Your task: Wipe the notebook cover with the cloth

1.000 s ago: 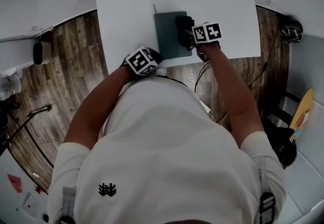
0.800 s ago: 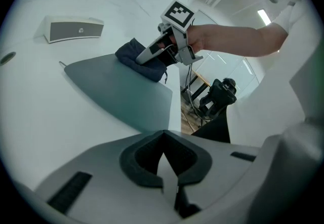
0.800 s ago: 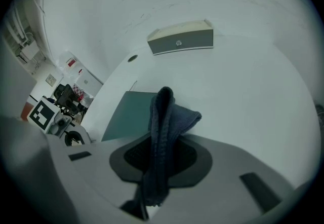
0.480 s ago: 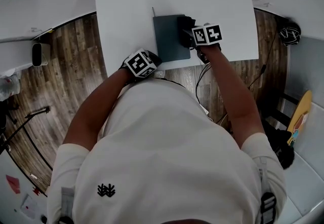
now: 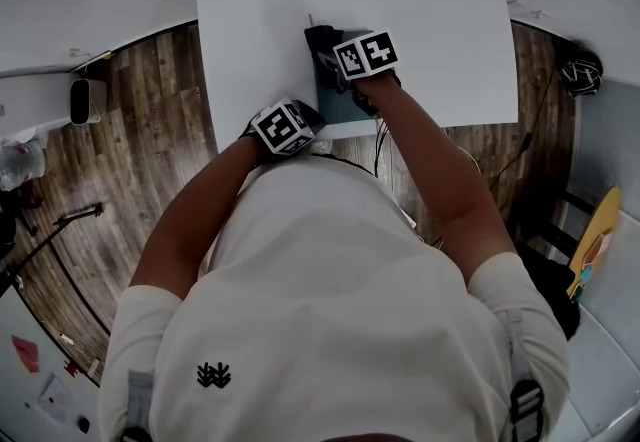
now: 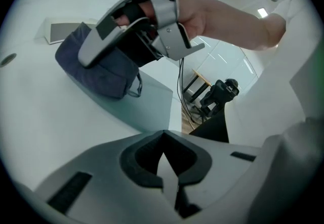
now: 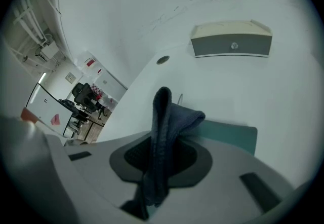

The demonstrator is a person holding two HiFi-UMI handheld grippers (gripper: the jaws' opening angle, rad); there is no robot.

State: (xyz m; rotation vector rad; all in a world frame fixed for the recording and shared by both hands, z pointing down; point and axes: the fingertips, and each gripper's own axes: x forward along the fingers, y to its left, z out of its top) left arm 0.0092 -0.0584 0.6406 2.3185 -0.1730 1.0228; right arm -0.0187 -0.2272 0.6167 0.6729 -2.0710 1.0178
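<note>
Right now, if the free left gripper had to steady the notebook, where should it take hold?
Its near left corner, coming from the person's side: the notebook lies flat near the table's front edge, and the right gripper with the cloth covers its far part.

Dusky navy for the cloth, muted grey-teal for the notebook cover. Plain white across the table. Pale grey with black pads on the right gripper and the left gripper alike. Black-and-white square markers on the right cube and the left cube. Dark brown wood grain over the floor. Beige on top and grey in front for the box. Off-white for the shirt, with one small black emblem.
</note>
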